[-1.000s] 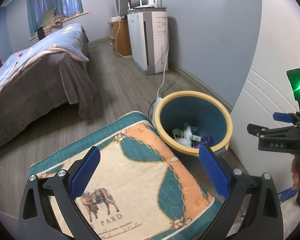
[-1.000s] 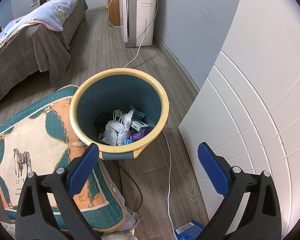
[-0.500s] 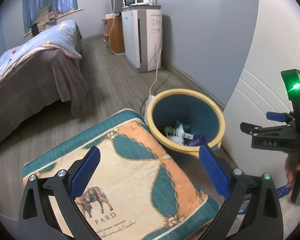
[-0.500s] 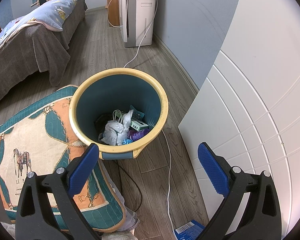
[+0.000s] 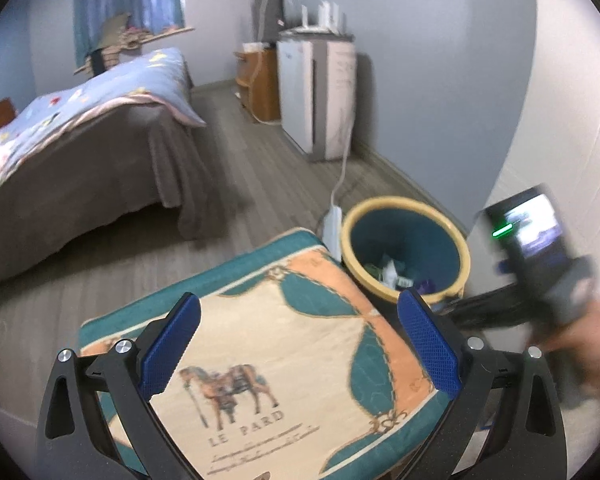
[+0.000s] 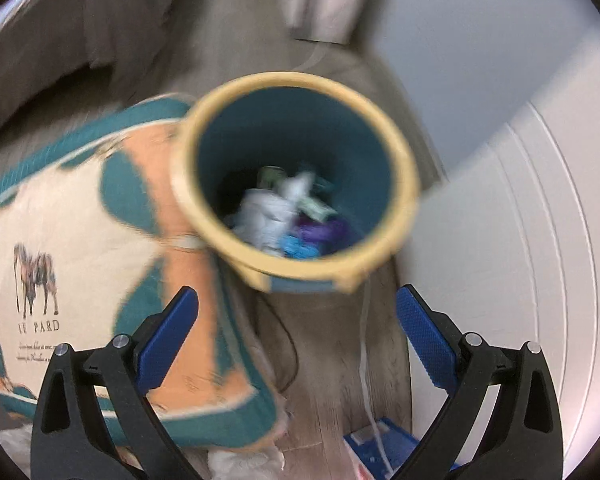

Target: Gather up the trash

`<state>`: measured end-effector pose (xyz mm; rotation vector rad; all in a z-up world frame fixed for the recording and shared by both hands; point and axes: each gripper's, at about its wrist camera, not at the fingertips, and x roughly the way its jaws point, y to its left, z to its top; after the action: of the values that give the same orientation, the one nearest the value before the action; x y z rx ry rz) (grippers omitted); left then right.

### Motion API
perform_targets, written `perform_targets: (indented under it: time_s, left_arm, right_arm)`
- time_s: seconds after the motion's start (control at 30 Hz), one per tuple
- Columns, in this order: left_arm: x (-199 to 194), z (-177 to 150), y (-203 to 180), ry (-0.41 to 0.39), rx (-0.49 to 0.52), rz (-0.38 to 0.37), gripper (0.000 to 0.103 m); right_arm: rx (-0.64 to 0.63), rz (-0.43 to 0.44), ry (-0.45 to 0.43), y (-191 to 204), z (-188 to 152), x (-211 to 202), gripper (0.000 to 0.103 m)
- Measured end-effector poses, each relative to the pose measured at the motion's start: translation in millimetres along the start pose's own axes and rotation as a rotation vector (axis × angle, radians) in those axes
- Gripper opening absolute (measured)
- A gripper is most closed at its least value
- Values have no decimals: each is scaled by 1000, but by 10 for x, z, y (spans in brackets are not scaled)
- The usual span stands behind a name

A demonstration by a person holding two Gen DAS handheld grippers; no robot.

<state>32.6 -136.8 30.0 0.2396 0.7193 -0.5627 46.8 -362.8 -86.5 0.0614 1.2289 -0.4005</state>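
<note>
A teal bin with a yellow rim stands on the floor by the wall, with white, purple and blue trash at its bottom. It also shows in the left wrist view. My right gripper is open and empty, above the floor just in front of the bin. My left gripper is open and empty over a teal and orange cushion. The right gripper's body shows blurred at the right of the left wrist view. A blue and white package and crumpled white paper lie on the floor below.
A bed stands at the left. A white appliance and a wooden cabinet line the grey wall. A white cable runs along the floor beside the bin. A white panelled door is at the right.
The right gripper has swung fast, blurring its view; the bin now sits higher and more central. The left gripper has pulled back and up from the bin. Both stay open.
</note>
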Motion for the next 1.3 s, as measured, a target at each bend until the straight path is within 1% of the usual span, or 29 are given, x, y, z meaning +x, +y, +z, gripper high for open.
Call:
perform_targets:
  time_s: [0.07, 0.17, 0.2, 0.27, 0.33, 0.4, 0.47, 0.53, 0.57, 0.63, 0.7, 0.73, 0.77, 0.83, 0.87, 0.93, 1.03, 1.17, 1.3]
  left_arm:
    - [-164, -36, 210, -27, -22, 17, 98]
    - [-306, -67, 384, -60, -8, 70, 98]
    - [-337, -79, 436, -67, 7, 96, 98]
    - [-378, -97, 535, -78, 36, 144, 98]
    - [-379, -94, 608, -83, 44, 171, 98]
    - [-360, -81, 690, -75, 45, 193, 98]
    - [-325, -58, 757, -63, 38, 199, 98]
    - [-286, -40, 806, -54, 23, 189, 98]
    - [-256, -18, 833, -47, 14, 181, 98]
    - [-207, 6, 855, -39, 9, 160, 98]
    - [-164, 32, 854, -40, 15, 151, 98]
    - [-144, 47, 850, -43, 21, 151, 98]
    - [-115, 76, 851, -47, 27, 151, 98]
    - [-67, 117, 853, -49, 28, 145, 98]
    - [-39, 132, 860, -47, 25, 139, 98]
    - [23, 165, 885, -37, 11, 116, 98]
    - [118, 177, 904, -13, -5, 100, 98]
    - [234, 179, 888, 25, -21, 98, 98]
    - [310, 144, 813, 65, -20, 83, 98]
  right_arm:
    - [-110, 3, -15, 544, 126, 85, 97]
    - [-278, 39, -13, 1522, 256, 246, 97]
    - [-323, 58, -28, 1850, 277, 275, 97]
    - [-379, 132, -60, 2518, 273, 315, 97]
    - [-377, 217, -88, 3113, 234, 358, 97]
    - [-335, 253, -119, 3587, 166, 407, 97]
    - [-249, 268, -173, 3936, 78, 416, 97]
    - [-187, 302, -172, 4216, 5, 442, 98]
    - [-159, 281, -200, 4318, -32, 413, 98]
    - [-131, 271, -220, 4483, -58, 373, 97]
    - [-84, 229, -285, 4561, -141, 332, 97]
    - [-78, 212, -301, 4589, -166, 307, 97]
    - [-69, 218, -301, 4574, -165, 283, 97]
    - [-40, 277, -286, 4488, -166, 311, 99]
    - [-41, 286, -288, 4482, -180, 303, 99]
    - [-60, 253, -286, 4536, -199, 289, 98]
    - [-54, 265, -285, 4528, -205, 283, 98]
    - [-59, 259, -283, 4473, -164, 282, 98]
    - [-60, 259, -283, 4529, -132, 300, 99]
